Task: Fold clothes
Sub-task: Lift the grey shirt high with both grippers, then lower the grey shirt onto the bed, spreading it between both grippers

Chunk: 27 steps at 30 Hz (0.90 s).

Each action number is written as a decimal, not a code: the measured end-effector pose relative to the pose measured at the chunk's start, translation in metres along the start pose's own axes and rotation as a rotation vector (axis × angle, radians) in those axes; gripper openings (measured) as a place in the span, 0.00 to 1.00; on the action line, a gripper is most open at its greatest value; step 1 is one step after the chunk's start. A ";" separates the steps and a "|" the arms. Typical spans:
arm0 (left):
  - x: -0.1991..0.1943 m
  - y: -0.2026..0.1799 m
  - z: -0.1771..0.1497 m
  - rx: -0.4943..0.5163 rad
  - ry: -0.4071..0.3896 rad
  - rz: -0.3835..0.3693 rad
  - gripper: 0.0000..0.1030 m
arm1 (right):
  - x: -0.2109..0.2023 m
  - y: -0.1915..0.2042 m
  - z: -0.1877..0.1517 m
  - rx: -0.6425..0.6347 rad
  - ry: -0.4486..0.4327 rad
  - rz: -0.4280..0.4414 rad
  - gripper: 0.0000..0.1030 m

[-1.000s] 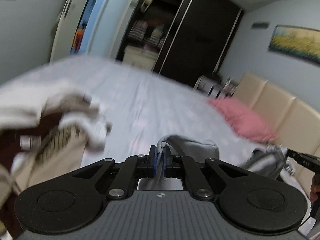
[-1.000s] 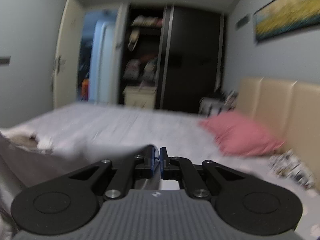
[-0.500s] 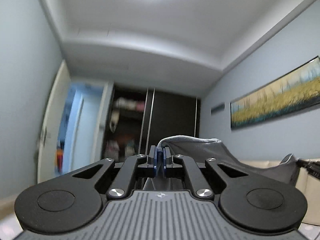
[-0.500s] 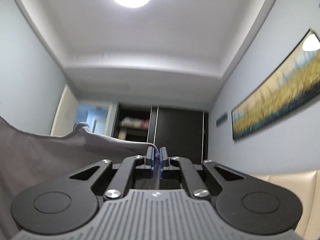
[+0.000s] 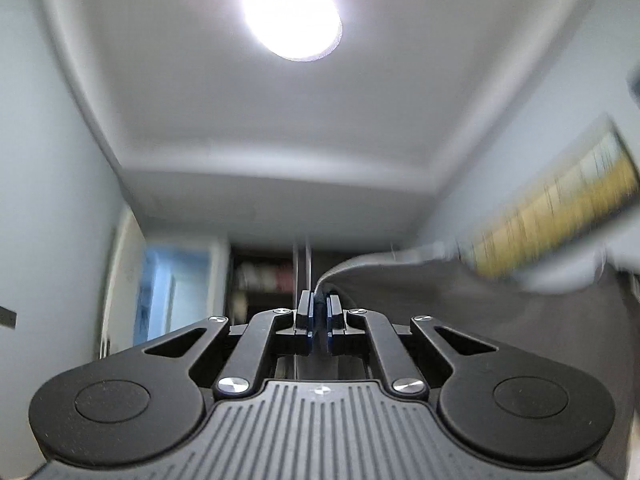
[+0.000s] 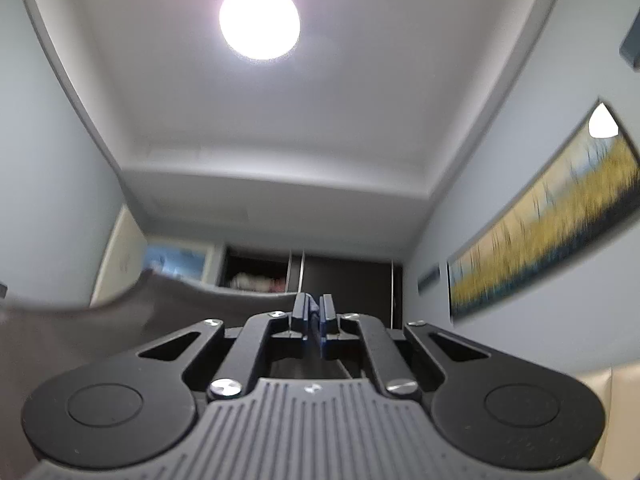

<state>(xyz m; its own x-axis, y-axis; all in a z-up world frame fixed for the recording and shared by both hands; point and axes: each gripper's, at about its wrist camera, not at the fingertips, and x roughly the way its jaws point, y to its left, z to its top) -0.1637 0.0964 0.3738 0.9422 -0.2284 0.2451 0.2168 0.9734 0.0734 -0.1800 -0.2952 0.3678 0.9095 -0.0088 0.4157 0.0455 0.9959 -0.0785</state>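
Our left gripper [image 5: 319, 304] pinches one edge of the soft grey fabric garment [image 5: 500, 320], which stretches away to its right. Our right gripper [image 6: 316, 306] is clamped on the opposite edge, the cloth hanging to its left, both tilted up toward the round white ceiling light [image 6: 259, 22].

cloth [image 5: 460, 304] spreading right of left gripper [image 5: 319, 307] | cloth [image 6: 120, 320] spreading left of right gripper [image 6: 313, 312] | lamp [image 6: 259, 22] hanging overhead | wardrobe [image 6: 344, 280] standing ahead
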 end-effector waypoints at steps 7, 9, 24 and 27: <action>0.059 0.003 -0.109 -0.032 0.441 -0.086 0.04 | 0.050 -0.004 -0.111 0.067 0.434 0.052 0.06; 0.073 0.008 -0.141 -0.062 0.540 -0.089 0.04 | 0.063 0.002 -0.156 0.083 0.569 0.078 0.06; 0.173 0.075 -0.336 -0.150 1.047 -0.035 0.04 | 0.177 0.040 -0.410 0.106 1.116 0.171 0.06; 0.188 0.077 -0.360 -0.164 1.102 -0.021 0.04 | 0.194 0.038 -0.448 0.101 1.196 0.196 0.07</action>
<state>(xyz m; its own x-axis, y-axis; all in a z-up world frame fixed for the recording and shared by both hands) 0.1225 0.1342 0.0780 0.6320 -0.1846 -0.7527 0.1895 0.9785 -0.0808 0.1835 -0.2999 0.0394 0.7066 0.1178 -0.6977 -0.1192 0.9918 0.0467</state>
